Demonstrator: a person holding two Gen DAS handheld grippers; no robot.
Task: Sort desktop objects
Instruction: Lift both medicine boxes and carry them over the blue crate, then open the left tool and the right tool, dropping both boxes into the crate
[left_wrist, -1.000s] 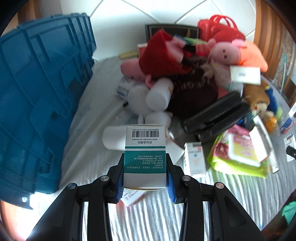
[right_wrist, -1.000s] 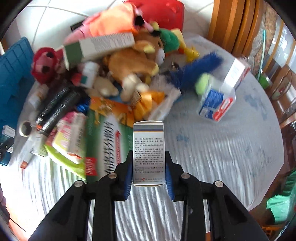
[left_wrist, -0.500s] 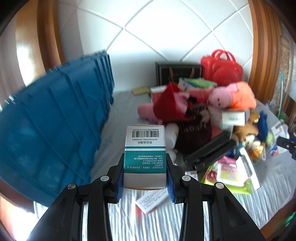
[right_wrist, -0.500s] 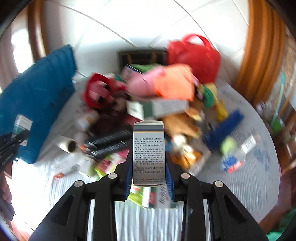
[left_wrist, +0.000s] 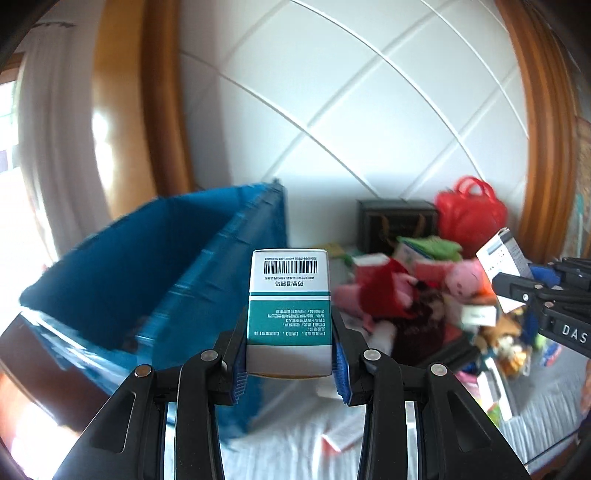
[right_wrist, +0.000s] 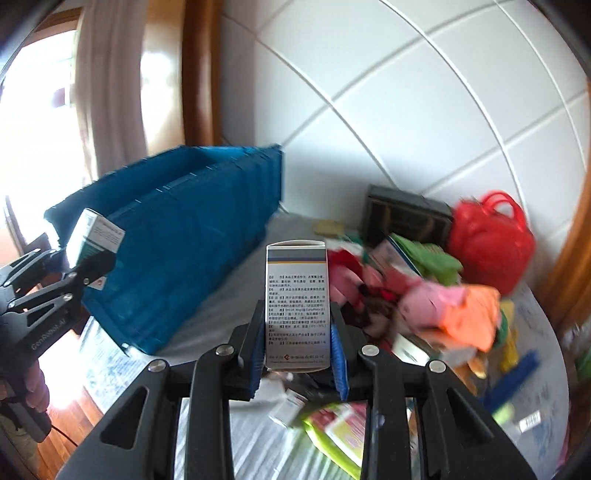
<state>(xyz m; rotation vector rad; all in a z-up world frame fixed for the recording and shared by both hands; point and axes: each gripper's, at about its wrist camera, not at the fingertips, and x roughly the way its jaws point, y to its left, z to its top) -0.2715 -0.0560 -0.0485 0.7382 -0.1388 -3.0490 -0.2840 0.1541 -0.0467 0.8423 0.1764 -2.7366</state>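
My left gripper (left_wrist: 289, 363) is shut on a white and teal medicine box (left_wrist: 289, 306) and holds it high, level with the rim of the blue crate (left_wrist: 140, 280). It also shows in the right wrist view (right_wrist: 86, 258) beside the crate (right_wrist: 192, 229). My right gripper (right_wrist: 298, 360) is shut on a white medicine box with a grey and blue top (right_wrist: 297, 306), raised above the table. That gripper (left_wrist: 517, 280) and its box (left_wrist: 500, 254) show at the right edge of the left wrist view.
A pile of plush toys (right_wrist: 443, 306), boxes and packets covers the table's right half. A red bag (right_wrist: 491, 236) and a dark box (right_wrist: 402, 218) stand against the white tiled wall. Green packets (right_wrist: 343, 428) lie near the front on the white cloth (left_wrist: 295, 435).
Both grippers have risen and tilted up with their boxes. The left one has moved toward the blue crate's open top; the right one has swung left toward the crate.
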